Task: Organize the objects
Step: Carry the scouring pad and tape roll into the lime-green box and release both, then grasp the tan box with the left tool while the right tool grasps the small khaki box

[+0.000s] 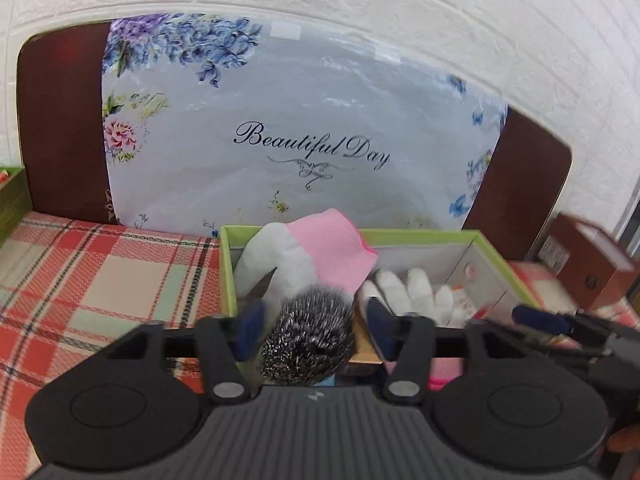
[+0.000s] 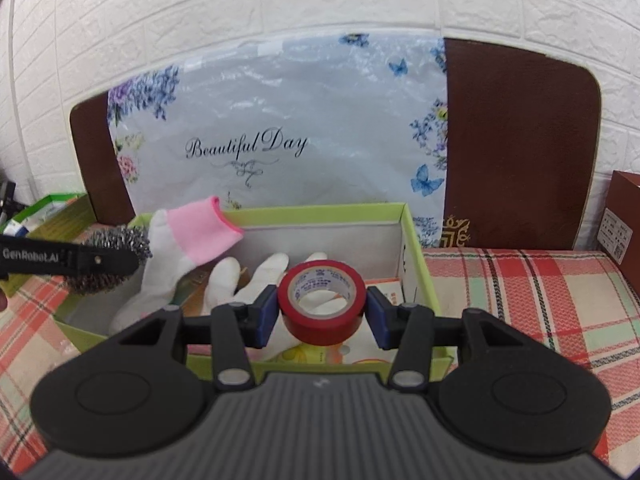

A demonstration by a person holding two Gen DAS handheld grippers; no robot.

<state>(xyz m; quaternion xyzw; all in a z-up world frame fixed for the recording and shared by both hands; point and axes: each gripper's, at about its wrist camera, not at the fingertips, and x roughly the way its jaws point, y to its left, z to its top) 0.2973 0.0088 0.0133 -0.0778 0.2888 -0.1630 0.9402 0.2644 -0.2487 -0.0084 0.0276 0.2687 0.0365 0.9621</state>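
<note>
My left gripper (image 1: 316, 328) hangs over the left end of a green-rimmed box (image 1: 424, 234). A steel wool scrubber (image 1: 308, 336) sits between its jaws, with a gap to the right pad, so the gripper is open. My right gripper (image 2: 322, 316) is over the same box (image 2: 412, 248), with a red tape roll (image 2: 322, 304) between its pads. The pads stand just off the roll's sides, and I read this gripper as open. White gloves with pink cuffs (image 1: 320, 252) (image 2: 200, 236) lie in the box. The scrubber (image 2: 116, 240) also shows in the right wrist view.
The box rests on a plaid bedspread (image 1: 100, 272) (image 2: 520, 292). A flowered plastic bag (image 1: 300, 132) leans on a brown headboard (image 2: 516, 140). Brown cartons (image 1: 588, 264) (image 2: 624, 216) stand at the right. Another green box (image 2: 52, 216) is at the left.
</note>
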